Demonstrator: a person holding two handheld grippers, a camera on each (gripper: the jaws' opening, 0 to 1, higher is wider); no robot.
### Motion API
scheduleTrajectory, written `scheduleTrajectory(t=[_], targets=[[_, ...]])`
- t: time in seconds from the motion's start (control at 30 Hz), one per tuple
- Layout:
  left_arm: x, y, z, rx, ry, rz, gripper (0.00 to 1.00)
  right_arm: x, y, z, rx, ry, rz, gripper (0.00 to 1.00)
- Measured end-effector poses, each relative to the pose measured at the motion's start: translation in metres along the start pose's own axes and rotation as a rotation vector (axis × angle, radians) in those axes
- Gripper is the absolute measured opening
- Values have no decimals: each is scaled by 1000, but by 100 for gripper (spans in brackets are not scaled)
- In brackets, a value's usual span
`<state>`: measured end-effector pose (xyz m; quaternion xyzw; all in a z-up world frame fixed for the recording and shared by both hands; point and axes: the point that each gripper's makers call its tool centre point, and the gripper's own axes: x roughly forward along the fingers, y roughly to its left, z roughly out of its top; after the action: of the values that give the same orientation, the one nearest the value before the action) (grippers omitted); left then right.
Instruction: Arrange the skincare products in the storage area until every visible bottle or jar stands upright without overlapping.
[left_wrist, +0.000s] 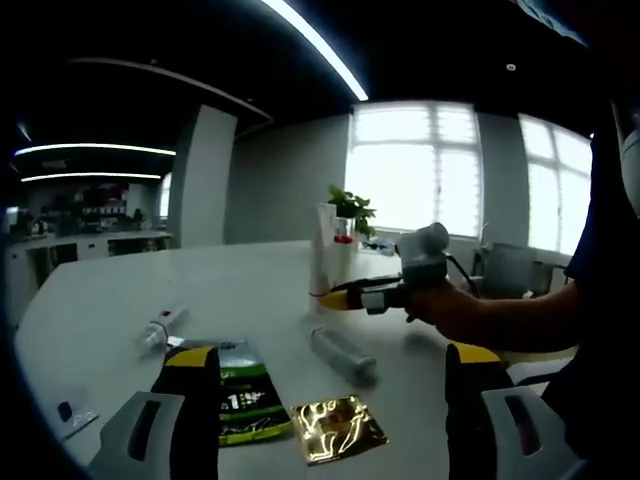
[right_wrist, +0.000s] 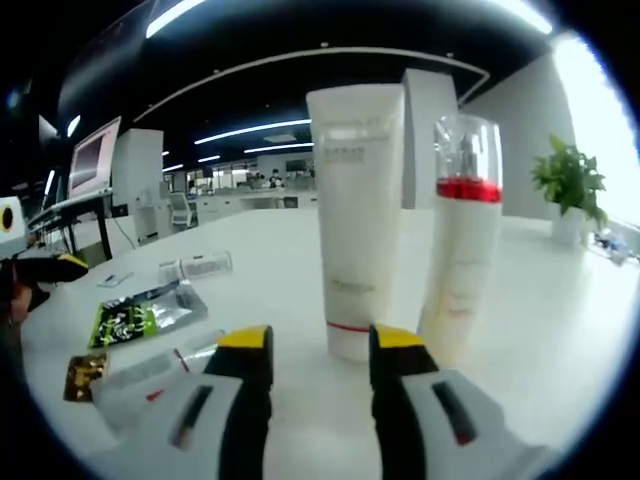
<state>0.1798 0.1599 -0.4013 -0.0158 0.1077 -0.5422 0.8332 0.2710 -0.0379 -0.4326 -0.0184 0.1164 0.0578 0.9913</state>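
A tall white tube (right_wrist: 355, 220) stands upright on its cap on the white table (right_wrist: 270, 290). Beside it stands a bottle (right_wrist: 462, 240) with a clear cap and a red band. My right gripper (right_wrist: 320, 345) is open just in front of the tube's base, gripping nothing. In the left gripper view the right gripper (left_wrist: 332, 297) is held by a hand, tips close to the white tube (left_wrist: 322, 250) and banded bottle (left_wrist: 343, 250). A clear tube (left_wrist: 343, 357) lies flat ahead of my open, empty left gripper (left_wrist: 330, 352). Another small bottle (left_wrist: 163, 327) lies on its side further left.
A green sachet (left_wrist: 240, 400) and a gold sachet (left_wrist: 337, 428) lie flat near the left jaws. A small card (left_wrist: 75, 412) sits by the table edge. A potted plant (left_wrist: 352, 210) stands behind the upright products. A person's arm (left_wrist: 500, 310) reaches in from the right.
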Motion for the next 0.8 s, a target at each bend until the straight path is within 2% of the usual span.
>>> scheduleTrajectory(t=[0.57, 0.8], targets=[[2, -1, -4, -4, 17, -5, 93, -4, -4, -1, 11, 2, -3, 38], [0, 1, -2, -5, 3, -1, 93, -20, -10, -16, 13, 32, 1, 38]])
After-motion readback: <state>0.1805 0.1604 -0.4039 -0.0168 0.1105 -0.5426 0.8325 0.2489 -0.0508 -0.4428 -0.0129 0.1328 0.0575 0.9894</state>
